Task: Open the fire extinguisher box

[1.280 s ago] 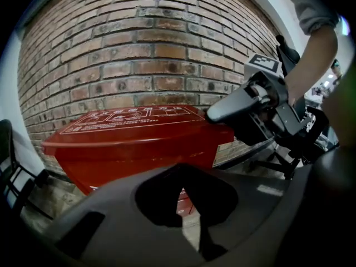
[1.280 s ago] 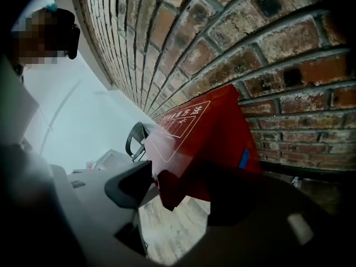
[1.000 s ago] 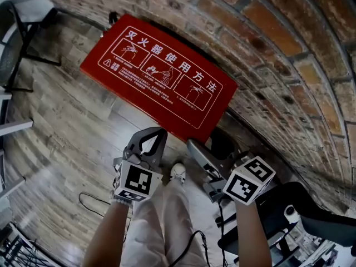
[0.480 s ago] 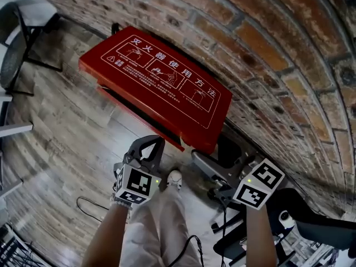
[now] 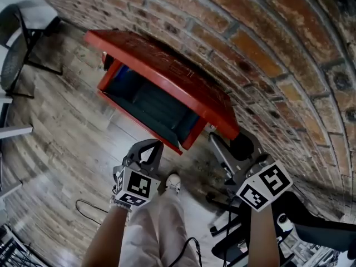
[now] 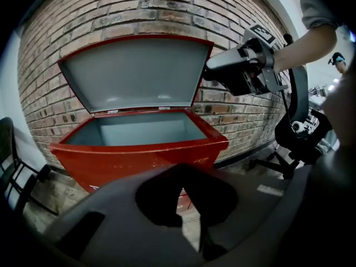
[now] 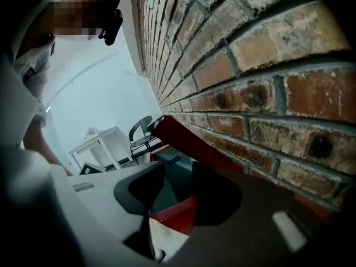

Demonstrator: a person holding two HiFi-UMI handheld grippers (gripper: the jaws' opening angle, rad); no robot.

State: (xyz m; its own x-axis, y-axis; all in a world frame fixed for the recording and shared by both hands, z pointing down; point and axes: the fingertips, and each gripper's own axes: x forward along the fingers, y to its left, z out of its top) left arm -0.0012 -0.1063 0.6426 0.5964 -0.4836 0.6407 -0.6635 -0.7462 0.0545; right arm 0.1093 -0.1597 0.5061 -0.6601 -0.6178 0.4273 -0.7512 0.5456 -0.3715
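The red fire extinguisher box (image 5: 146, 128) stands on the floor against the brick wall, and its grey inside (image 6: 139, 132) shows. Its lid (image 5: 167, 71) is raised and leans back towards the wall, its grey underside (image 6: 136, 74) facing me. My right gripper (image 5: 214, 140) is at the lid's right end, close to the edge; I cannot tell whether it touches. Its jaws are closing with nothing between them, and the box's corner (image 7: 177, 211) shows through the gap. My left gripper (image 5: 157, 144) hangs shut and empty in front of the box, apart from it.
The brick wall (image 5: 278, 49) curves behind the box. A black office chair (image 5: 311, 221) stands at the right near my right arm. Another black chair (image 5: 14, 49) is at the far left. A cable (image 5: 89, 204) lies on the floor by my legs.
The lid has swung up from flat on the box to leaning back at the wall. My right gripper rose with it towards the wall. The left gripper barely moved.
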